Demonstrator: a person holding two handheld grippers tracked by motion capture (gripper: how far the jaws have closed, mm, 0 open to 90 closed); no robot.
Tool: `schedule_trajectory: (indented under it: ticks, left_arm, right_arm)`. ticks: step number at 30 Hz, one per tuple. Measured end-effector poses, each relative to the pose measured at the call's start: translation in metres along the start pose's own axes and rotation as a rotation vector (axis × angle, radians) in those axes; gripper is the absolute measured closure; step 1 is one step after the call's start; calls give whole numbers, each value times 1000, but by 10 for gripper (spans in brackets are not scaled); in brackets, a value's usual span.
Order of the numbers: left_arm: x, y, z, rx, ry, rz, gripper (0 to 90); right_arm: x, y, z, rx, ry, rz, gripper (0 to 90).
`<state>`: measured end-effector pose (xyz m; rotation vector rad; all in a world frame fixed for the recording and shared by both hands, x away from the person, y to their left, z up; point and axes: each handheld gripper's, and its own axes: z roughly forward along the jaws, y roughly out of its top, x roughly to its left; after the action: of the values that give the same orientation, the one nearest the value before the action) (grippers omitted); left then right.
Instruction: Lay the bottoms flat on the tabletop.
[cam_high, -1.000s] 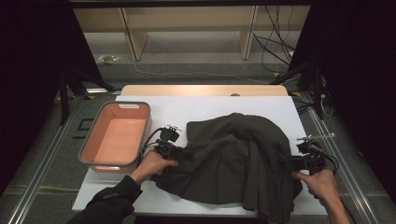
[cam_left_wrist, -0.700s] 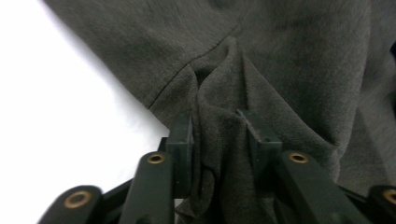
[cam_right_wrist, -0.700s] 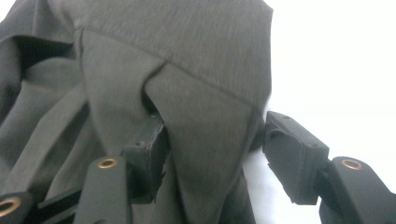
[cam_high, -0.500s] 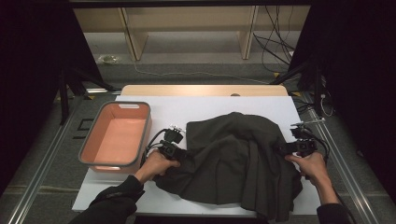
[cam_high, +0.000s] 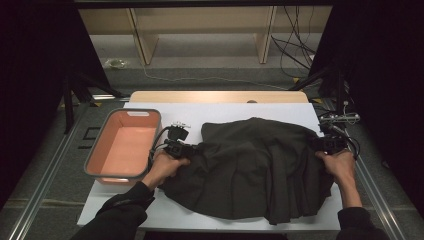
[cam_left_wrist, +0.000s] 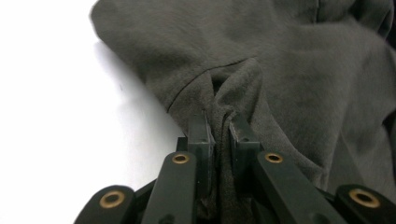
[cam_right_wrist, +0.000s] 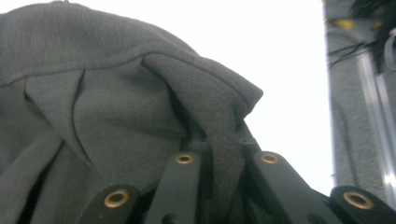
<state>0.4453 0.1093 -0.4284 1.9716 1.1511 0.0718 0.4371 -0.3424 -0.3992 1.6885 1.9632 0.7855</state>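
A dark grey garment (cam_high: 255, 170) lies crumpled across the white table top (cam_high: 225, 112). My left gripper (cam_high: 189, 149) is at the garment's left edge. In the left gripper view the left gripper (cam_left_wrist: 220, 123) is shut on a bunched fold of the garment (cam_left_wrist: 289, 70). My right gripper (cam_high: 320, 145) is at the garment's right edge. In the right gripper view the right gripper (cam_right_wrist: 218, 135) is shut on a hemmed fold of the garment (cam_right_wrist: 93, 93). Both pairs of jaws have just been closing with fabric between them.
An empty salmon-coloured tub (cam_high: 125, 145) stands on the table just left of my left hand. A wooden strip (cam_high: 215, 96) runs along the far edge. Metal rails (cam_high: 372, 190) flank the table. Cables (cam_high: 295, 50) lie on the floor beyond.
My right hand moved toward the far side along the garment's right edge, and its gripper closed on the fabric. The left gripper closed on the left edge and barely shifted.
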Motion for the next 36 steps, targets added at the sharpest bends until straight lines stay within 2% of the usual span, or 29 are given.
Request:
schedule_trajectory:
  ticks: [2, 5, 8, 10, 13, 15, 16, 18, 19, 20, 21, 23, 24, 25, 26, 27, 28, 30, 32, 36]
  left_arm:
    - [0, 1, 2, 9, -8, 2, 815]
    - [0, -8, 16, 70, -5, 4, 794]
    - [0, -18, 30, 146, -15, 1, 723]
    - [-2, -18, 33, 162, 5, 23, 626]
    - [-2, -13, 31, 162, 13, 29, 513]
    - [0, -15, 37, 216, 19, 27, 444]
    - [1, -17, 41, 224, 26, 17, 416]
    - [4, -24, 49, 260, 32, 13, 414]
    - [3, -25, 48, 248, 36, 26, 410]
    - [2, -25, 48, 255, 22, 28, 443]
    - [1, -25, 47, 264, 0, 35, 527]
    - [-2, -28, 49, 280, -2, 58, 609]
    - [-2, -28, 48, 274, 10, 70, 648]
    - [-2, -28, 48, 286, -9, 60, 701]
    - [-1, -28, 47, 289, -17, 56, 744]
    - [-2, -30, 47, 294, -20, 68, 766]
    - [-3, -31, 46, 294, -25, 69, 784]
    - [-5, -32, 44, 309, -39, 82, 796]
    - [-7, -35, 41, 319, -51, 94, 802]
    - [-9, -42, 34, 334, -79, 112, 808]
  right_arm:
    - [-4, 0, -1, -19, -15, 11, 853]
    - [-9, -7, 8, 24, 8, 33, 824]
    - [-12, -16, 18, 70, 53, 47, 670]
    - [-13, -20, 21, 97, 93, 30, 530]
    - [-13, -24, 23, 118, 97, 1, 446]
    - [-14, -27, 28, 140, 110, 10, 400]
    - [-13, -29, 32, 158, 107, 3, 379]
    - [-12, -33, 40, 195, 101, -9, 351]
    - [-12, -35, 43, 210, 104, -12, 342]
    - [-12, -37, 47, 234, 109, -12, 333]
    - [-11, -39, 50, 243, 114, -10, 324]
    - [-8, -40, 49, 247, 111, -16, 359]
    - [-7, -40, 48, 268, 133, -14, 405]
    - [-3, -42, 47, 267, 127, -30, 463]
    - [1, -44, 45, 273, 96, -50, 542]
    - [2, -45, 43, 282, 88, -54, 611]
    - [4, -47, 40, 301, 99, -51, 691]
    - [6, -52, 36, 308, 120, -37, 767]
    - [7, -58, 31, 317, 137, -30, 790]
    - [14, -71, 15, 338, 154, -55, 799]
